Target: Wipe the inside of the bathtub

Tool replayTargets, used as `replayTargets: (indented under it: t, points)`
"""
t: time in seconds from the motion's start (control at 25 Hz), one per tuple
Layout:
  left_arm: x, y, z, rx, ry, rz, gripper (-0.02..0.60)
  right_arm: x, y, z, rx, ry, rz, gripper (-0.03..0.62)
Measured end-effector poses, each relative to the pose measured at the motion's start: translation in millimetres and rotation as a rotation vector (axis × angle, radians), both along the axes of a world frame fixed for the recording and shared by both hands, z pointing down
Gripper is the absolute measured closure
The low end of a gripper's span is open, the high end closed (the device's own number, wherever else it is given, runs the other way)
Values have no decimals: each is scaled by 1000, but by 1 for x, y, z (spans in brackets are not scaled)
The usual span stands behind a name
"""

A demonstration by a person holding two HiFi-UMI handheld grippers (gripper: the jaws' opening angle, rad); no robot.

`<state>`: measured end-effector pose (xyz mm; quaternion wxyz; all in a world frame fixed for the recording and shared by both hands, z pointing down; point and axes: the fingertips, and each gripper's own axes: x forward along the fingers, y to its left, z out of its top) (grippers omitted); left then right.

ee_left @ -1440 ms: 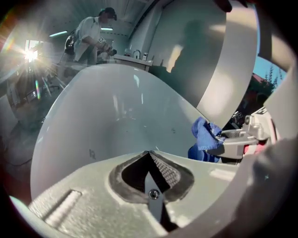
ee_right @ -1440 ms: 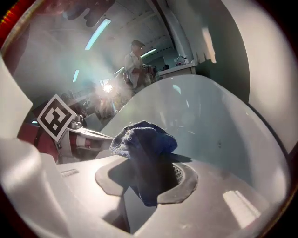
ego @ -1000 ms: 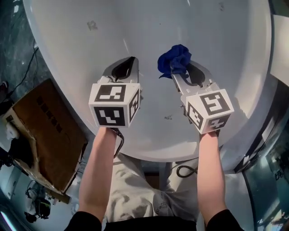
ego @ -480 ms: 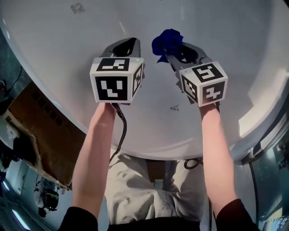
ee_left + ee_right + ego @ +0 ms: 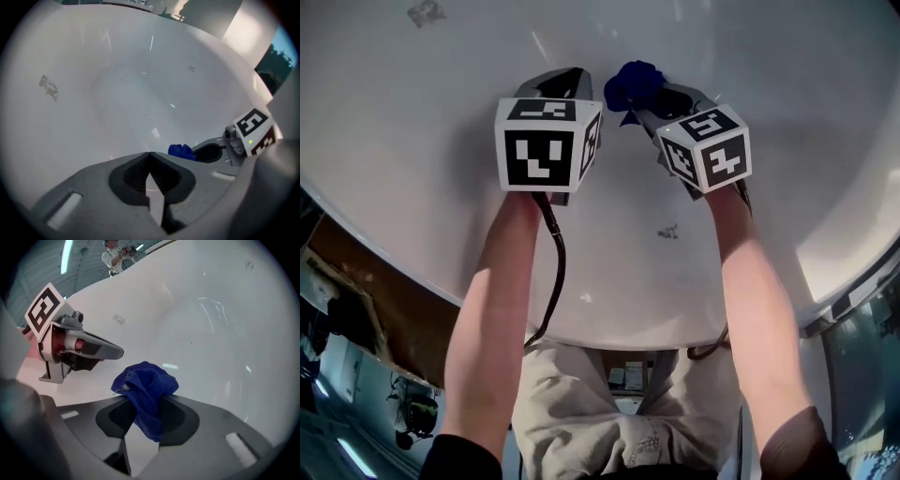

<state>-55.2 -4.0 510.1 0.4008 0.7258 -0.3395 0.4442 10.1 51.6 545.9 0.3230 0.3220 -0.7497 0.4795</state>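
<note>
- White glossy oval bathtub [image 5: 412, 141] fills our downward view, with both tools over its inner wall.
- Left gripper [image 5: 150, 157]: jaws pressed together, nothing between them.
- Right gripper [image 5: 145, 401], just beside it: jaws clamped on a crumpled dark-blue terry cloth [image 5: 147, 380].
- Cloth bunches past the jaw tips, inside the tub; we cannot tell whether it touches.

Bathtub [image 5: 787, 141] glossy white with a few grey smudges; cloth [image 5: 630, 82] deep blue; both grippers grey — left gripper [image 5: 150, 157], right gripper [image 5: 145, 404] — their cubes white with black square markers.
</note>
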Motion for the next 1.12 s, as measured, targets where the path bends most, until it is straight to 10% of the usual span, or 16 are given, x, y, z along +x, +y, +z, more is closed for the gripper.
replayTargets:
  t: [1.12]
  points:
    - [-11, 23, 31, -85, -9, 5, 577, -63, 101, 71, -209, -29, -347, 462]
